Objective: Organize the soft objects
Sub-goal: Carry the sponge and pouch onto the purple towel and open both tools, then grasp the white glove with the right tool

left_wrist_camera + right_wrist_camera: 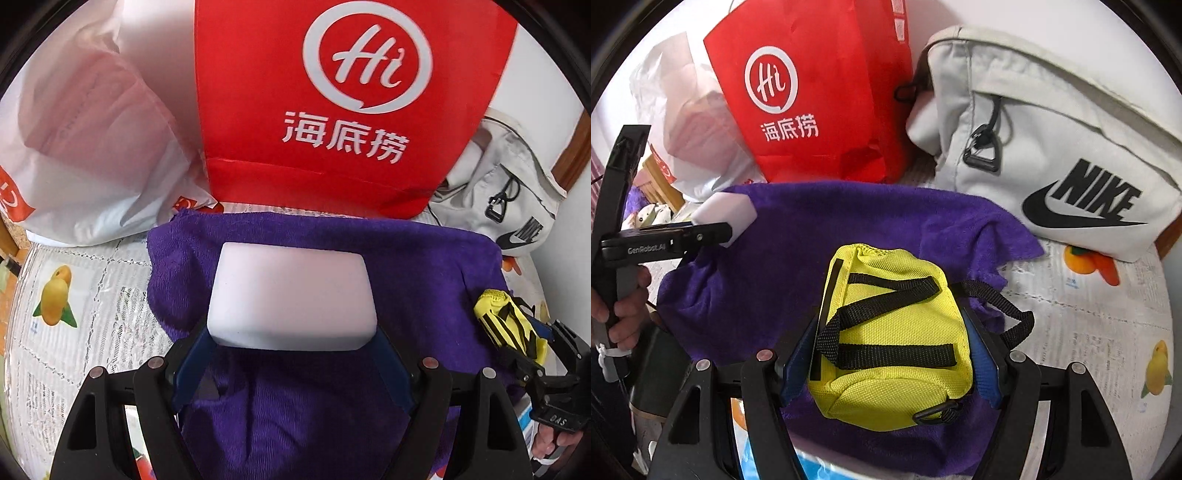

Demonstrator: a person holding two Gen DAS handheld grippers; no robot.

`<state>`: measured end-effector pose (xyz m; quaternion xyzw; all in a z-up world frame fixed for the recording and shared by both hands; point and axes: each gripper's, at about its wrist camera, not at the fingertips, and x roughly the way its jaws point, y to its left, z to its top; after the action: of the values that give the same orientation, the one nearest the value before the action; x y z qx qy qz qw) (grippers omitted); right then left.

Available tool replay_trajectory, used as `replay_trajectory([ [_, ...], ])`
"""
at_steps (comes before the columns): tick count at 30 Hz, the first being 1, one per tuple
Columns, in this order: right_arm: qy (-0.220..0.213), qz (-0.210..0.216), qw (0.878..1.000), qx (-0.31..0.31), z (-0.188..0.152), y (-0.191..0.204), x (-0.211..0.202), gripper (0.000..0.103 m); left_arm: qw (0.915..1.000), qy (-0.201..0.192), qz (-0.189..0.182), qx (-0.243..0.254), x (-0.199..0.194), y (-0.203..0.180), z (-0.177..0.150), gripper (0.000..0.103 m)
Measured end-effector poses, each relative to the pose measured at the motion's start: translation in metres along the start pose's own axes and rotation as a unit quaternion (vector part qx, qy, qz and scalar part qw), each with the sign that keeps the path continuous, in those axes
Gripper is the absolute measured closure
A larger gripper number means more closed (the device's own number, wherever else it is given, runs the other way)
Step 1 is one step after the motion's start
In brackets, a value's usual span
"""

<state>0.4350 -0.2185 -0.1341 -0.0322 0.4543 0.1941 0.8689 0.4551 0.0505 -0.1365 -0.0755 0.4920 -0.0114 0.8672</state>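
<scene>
My left gripper is shut on a white sponge block and holds it over a purple towel. In the right wrist view the sponge shows at the left in the left gripper. My right gripper is shut on a yellow pouch with black straps, above the same towel. In the left wrist view the pouch and the right gripper show at the right edge.
A red paper bag stands behind the towel. A white plastic bag lies to its left. A grey Nike bag lies to its right. A fruit-print lace tablecloth covers the table.
</scene>
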Motion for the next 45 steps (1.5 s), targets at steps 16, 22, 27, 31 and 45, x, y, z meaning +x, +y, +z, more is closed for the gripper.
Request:
replay_trajectory([
  [16, -0.014, 0.01, 1.0, 0.004, 0.004, 0.002, -0.014, 0.01, 0.9998, 0.008, -0.01, -0.015, -0.015, 0.002, -0.003, 0.007],
  [22, -0.05, 0.004, 0.999, 0.001, -0.005, 0.016, -0.055, 0.01, 0.9997, -0.017, -0.003, -0.014, -0.053, 0.007, -0.02, 0.008],
  [27, -0.077, 0.008, 0.997, 0.011, -0.03, 0.035, -0.099, 0.01, 0.9996, -0.03, -0.002, -0.003, -0.091, 0.005, -0.049, 0.008],
  [31, -0.087, 0.012, 0.996, 0.019, -0.06, 0.054, -0.131, 0.01, 0.9992, -0.037, -0.014, -0.002, -0.127, 0.007, -0.085, 0.008],
  [45, -0.083, 0.011, 0.996, 0.008, -0.169, 0.121, -0.179, 0.012, 0.998, -0.058, -0.006, -0.025, -0.2, 0.03, -0.186, 0.008],
])
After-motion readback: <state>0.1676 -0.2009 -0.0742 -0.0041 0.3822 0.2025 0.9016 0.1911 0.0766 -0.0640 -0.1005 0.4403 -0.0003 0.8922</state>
